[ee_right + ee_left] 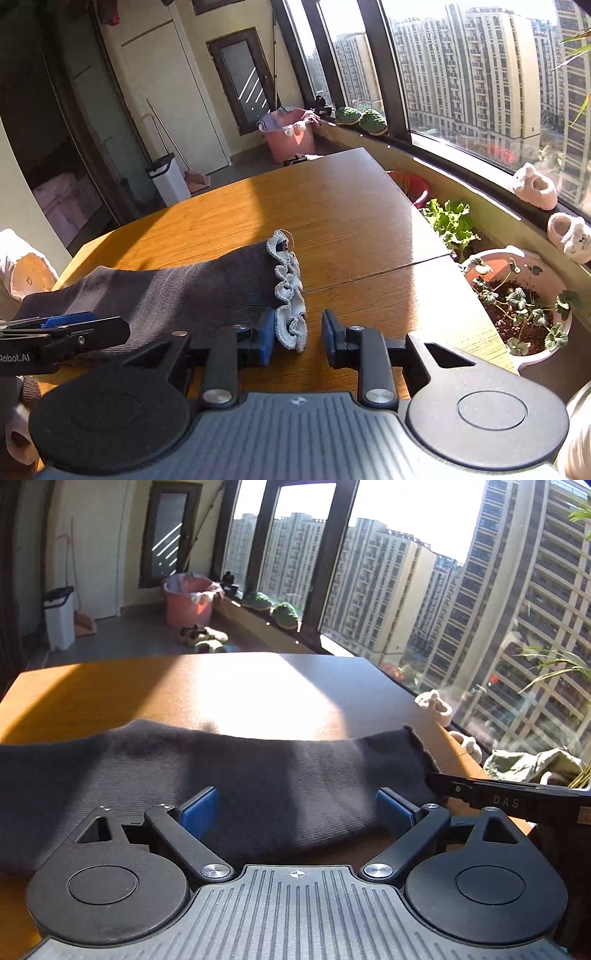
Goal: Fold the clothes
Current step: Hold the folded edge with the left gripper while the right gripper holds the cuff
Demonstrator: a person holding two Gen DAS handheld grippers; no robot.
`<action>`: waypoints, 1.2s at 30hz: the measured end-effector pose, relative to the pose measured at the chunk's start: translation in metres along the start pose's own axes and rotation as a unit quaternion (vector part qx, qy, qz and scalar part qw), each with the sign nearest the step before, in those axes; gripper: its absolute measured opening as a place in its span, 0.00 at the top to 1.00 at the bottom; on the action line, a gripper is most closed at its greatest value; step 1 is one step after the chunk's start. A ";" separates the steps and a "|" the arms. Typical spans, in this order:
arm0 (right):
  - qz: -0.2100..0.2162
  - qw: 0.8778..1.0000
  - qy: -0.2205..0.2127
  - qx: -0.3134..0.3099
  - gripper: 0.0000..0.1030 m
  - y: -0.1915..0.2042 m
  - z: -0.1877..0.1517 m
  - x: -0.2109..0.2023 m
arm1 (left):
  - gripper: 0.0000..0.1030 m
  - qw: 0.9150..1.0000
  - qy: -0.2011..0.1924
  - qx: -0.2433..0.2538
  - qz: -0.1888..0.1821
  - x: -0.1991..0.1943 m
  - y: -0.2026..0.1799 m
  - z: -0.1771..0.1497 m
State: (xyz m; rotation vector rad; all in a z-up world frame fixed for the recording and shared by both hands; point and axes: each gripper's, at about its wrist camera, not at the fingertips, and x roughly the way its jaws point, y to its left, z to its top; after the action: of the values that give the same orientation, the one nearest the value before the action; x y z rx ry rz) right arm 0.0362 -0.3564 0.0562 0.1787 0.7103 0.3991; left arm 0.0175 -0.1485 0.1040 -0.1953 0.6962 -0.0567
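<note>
A dark grey knitted garment [221,775] lies flat across the wooden table [92,686]. My left gripper [295,808] is open, its blue pads [201,810] spread wide just above the garment's near edge. In the right wrist view the garment [177,291] ends in a pale frilled hem [290,295]. My right gripper [298,334] is open with the frilled hem's lower end between its pads, not clamped. The right gripper also shows at the right in the left wrist view [436,779]; the left gripper shows at the far left in the right wrist view [62,325].
Flower pots with plants [517,295] and a leafy plant [452,221] stand right of the table. Small shoes [535,186] sit on the window sill. A pink bucket [291,134] and a white bin [170,179] stand on the floor beyond the table. A pale cloth [18,262] is at the left.
</note>
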 end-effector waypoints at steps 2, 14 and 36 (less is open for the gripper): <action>0.008 1.000 -0.005 0.018 0.69 -0.007 -0.003 -0.007 | 0.07 1.000 0.000 -0.001 0.019 0.015 -0.006 -0.006; 0.072 0.990 -0.009 0.125 0.69 -0.015 -0.002 0.014 | 0.00 0.998 -0.015 0.049 0.038 0.018 -0.019 -0.020; 0.057 0.995 -0.028 0.082 0.65 0.000 0.014 0.016 | 0.00 0.999 -0.024 0.036 0.021 0.011 -0.010 -0.023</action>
State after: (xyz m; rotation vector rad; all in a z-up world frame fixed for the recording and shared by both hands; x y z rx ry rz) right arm 0.0562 -0.3501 0.0575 0.3848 0.6800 0.4432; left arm 0.0110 -0.1631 0.0814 -0.1118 0.6492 -0.0375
